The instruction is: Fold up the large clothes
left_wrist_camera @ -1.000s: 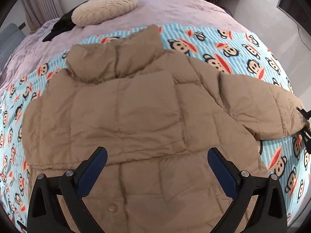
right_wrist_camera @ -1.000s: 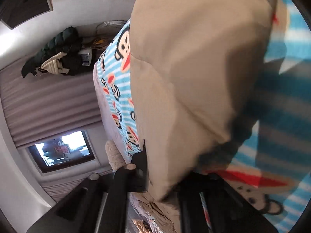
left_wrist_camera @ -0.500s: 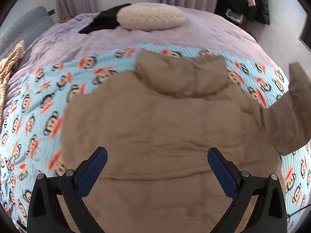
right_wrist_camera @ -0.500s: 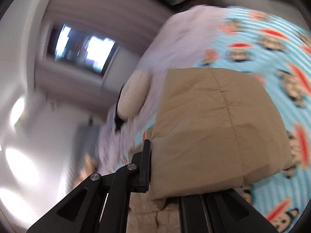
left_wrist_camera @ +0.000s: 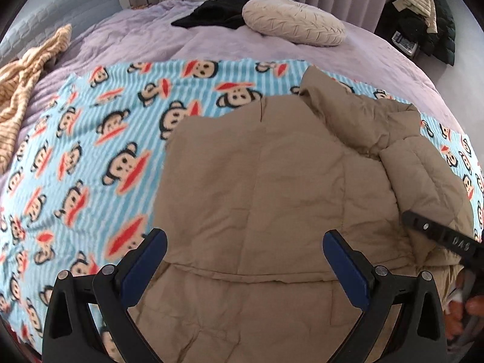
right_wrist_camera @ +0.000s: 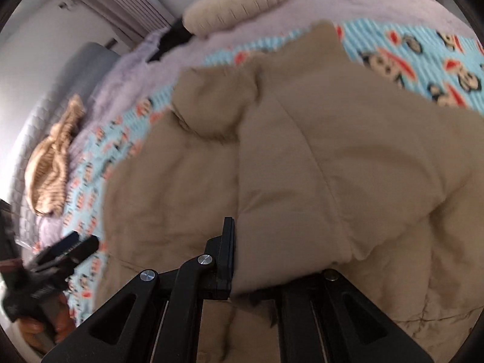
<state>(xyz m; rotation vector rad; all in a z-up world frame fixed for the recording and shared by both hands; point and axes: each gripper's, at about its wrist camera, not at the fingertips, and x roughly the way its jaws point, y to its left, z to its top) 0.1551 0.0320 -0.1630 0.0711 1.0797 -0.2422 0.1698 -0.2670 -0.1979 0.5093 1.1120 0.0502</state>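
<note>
Jaws: left gripper (left_wrist_camera: 245, 264) wide open, empty, over tan jacket (left_wrist_camera: 272, 187); right gripper (right_wrist_camera: 257, 260) clamped on its sleeve (right_wrist_camera: 348, 181).

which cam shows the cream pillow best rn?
Left wrist. The cream pillow is sharp and whole there, lying on the purple bedspread beside a black garment. The right wrist view shows it too, but blurred and squeezed toward the top edge.

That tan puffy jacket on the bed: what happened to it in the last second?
The right gripper, clamped on the tan puffy jacket's sleeve, carried it from lying out sideways over onto the jacket's body. The left gripper stayed open above the jacket; the cartoon monkey blanket stayed put.
</note>
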